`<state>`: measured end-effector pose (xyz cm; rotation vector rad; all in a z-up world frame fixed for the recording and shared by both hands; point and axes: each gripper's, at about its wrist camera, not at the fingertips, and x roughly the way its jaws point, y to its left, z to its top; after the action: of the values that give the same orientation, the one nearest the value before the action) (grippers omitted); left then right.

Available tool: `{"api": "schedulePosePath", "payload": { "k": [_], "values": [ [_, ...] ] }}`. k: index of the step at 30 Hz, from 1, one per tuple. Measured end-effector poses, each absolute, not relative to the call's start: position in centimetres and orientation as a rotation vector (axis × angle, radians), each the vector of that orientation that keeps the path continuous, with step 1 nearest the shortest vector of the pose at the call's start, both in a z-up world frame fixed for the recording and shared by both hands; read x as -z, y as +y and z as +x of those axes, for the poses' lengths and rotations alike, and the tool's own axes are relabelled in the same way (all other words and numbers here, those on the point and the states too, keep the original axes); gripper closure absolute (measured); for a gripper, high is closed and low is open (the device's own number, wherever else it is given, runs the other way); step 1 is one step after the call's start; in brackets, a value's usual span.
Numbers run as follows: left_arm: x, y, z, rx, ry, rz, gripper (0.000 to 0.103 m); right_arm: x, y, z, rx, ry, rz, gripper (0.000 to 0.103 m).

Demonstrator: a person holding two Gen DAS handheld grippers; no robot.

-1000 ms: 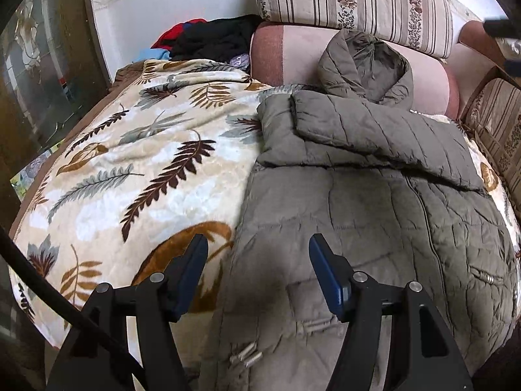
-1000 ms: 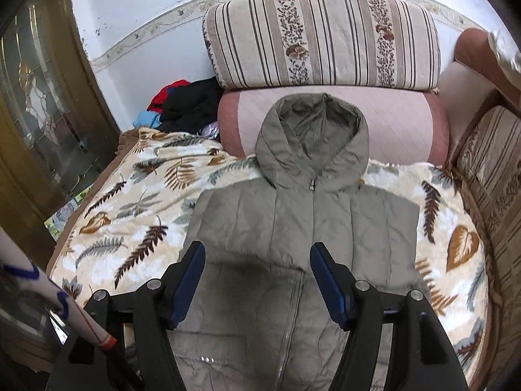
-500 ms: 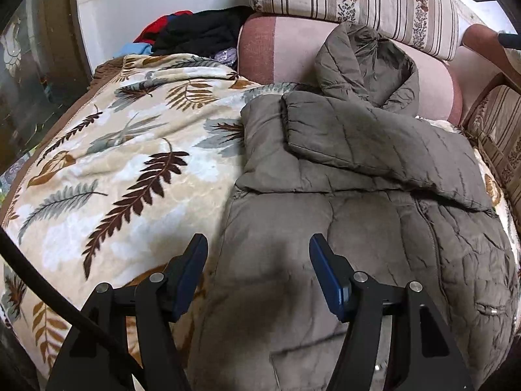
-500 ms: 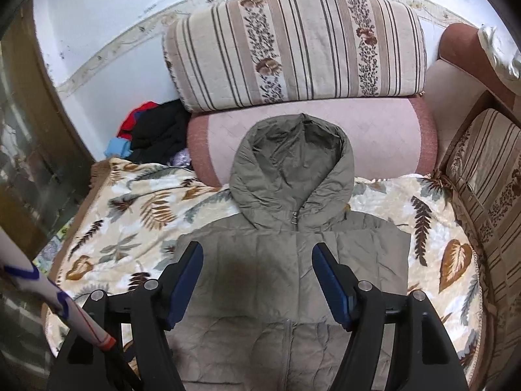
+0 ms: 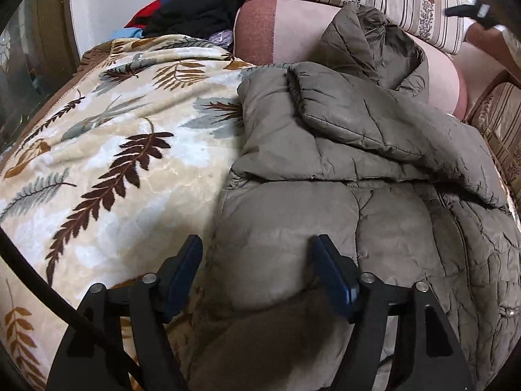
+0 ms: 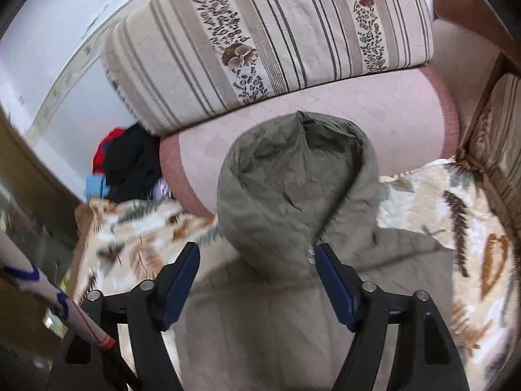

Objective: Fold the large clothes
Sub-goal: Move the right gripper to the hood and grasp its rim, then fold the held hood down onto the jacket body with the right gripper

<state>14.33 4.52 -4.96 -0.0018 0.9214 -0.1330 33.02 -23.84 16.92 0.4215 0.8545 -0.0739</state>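
Both claws had advanced: the left claw [image 5: 257, 270], wide open and empty, over the olive quilted hooded jacket's [image 5: 374, 202] side edge on the leaf-patterned blanket [image 5: 107, 150]; the right claw [image 6: 257, 280], likewise, near its hood [image 6: 293, 189], suggesting a lengthwise fold next.

both wrist views near, sharing jacket [image 5: 374, 195]

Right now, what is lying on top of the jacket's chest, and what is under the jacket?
A sleeve lies folded across the jacket below the hood. Under the jacket, the leaf-print blanket shows on both sides; the part beneath it is covered.
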Motion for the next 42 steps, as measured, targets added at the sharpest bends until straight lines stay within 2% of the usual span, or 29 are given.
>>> {"api": "schedulePosePath", "payload": {
  "k": [9, 19, 20, 21, 23, 24, 27, 36, 42],
  "values": [
    [6.3, 5.3, 15.4, 0.175, 0.974, -0.075, 0.023, -13.4, -25.1, 45.3, 0.142, 0.855, 0.534, 0.022],
    [7.2, 5.9, 16.2, 0.19, 1.009, -0.127, 0.018, -8.5, -26.6, 52.6, 0.198, 0.89, 0.684, 0.021],
    [7.2, 5.9, 16.2, 0.191, 1.009, -0.129, 0.017, -8.0, -26.6, 52.7, 0.2, 0.902, 0.674, 0.035],
    [7.2, 5.8, 16.2, 0.191, 1.01, -0.129, 0.017, -7.6, -26.6, 52.6, 0.196, 0.909, 0.668, 0.06],
    [7.2, 5.8, 16.2, 0.19, 1.009, -0.127, 0.017, -7.2, -26.7, 52.2, 0.161, 0.922, 0.668, 0.085],
    [7.1, 5.8, 16.1, 0.19, 1.008, -0.127, 0.017, -7.5, -26.6, 51.4, 0.164, 0.91, 0.645, 0.089],
    [7.1, 5.8, 16.1, 0.187, 1.008, -0.124, 0.017, -8.8, -26.3, 48.6, 0.155, 0.882, 0.592, 0.094],
    [5.3, 5.9, 15.1, 0.197, 0.959, -0.11, 0.017, -14.3, -22.6, 33.2, -0.003, 0.849, 0.43, 0.096],
    [3.3, 8.7, 14.1, 0.19, 0.911, -0.186, 0.017, -13.3, -20.8, 22.0, -0.04, 0.877, 0.383, 0.096]
  ]
}}
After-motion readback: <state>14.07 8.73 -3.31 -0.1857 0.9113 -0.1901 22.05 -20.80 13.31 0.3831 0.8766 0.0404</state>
